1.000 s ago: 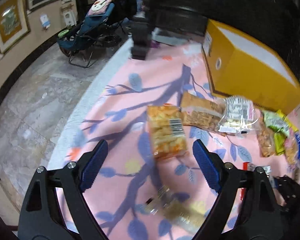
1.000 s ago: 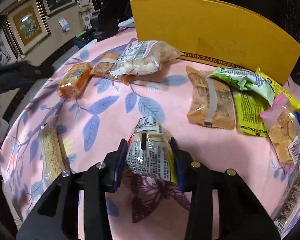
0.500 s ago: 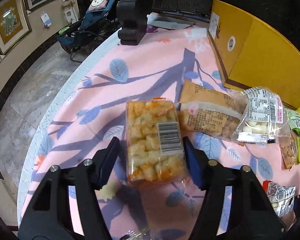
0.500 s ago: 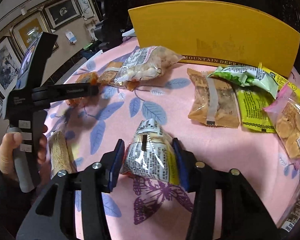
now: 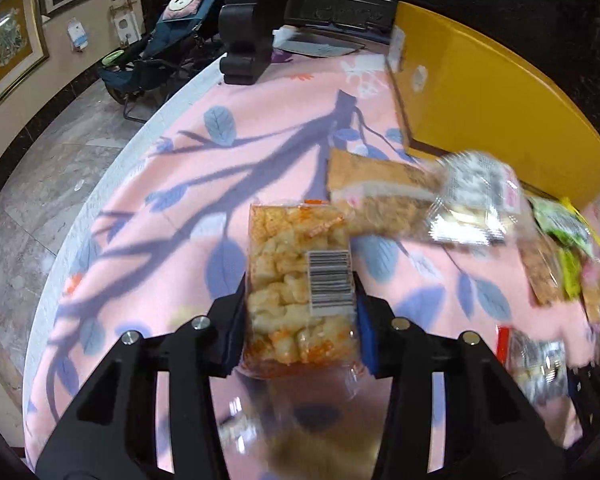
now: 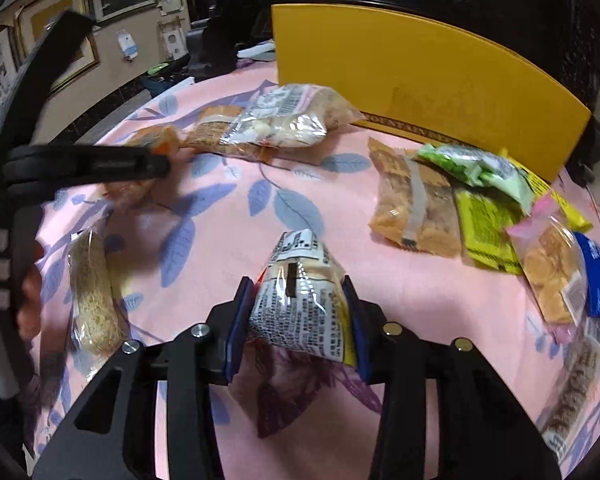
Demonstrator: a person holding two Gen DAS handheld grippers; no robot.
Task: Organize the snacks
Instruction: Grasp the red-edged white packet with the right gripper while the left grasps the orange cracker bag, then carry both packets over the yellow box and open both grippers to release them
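Note:
My left gripper (image 5: 300,312) is shut on a clear pack of orange puffed snack cubes (image 5: 296,276) with a barcode, held just above the pink leaf-print tablecloth (image 5: 180,184). My right gripper (image 6: 296,320) is shut on a clear printed snack bag (image 6: 300,296), lifted off the cloth. In the right wrist view the left gripper (image 6: 100,164) reaches in from the left. A yellow box (image 6: 420,80) stands at the back of the table.
Several snack packs lie on the cloth: a brown pack (image 5: 380,196) and a clear white-puff bag (image 5: 472,208) by the box, an orange pack (image 6: 416,204), green and yellow packs (image 6: 484,200), a pink cookie bag (image 6: 548,264), a long crumb pack (image 6: 92,292). The table edge (image 5: 80,216) curves left.
My left gripper moved forward onto the orange snack pack, shut on it, and lifted it. My right gripper kept its hold on the printed bag, nearly still.

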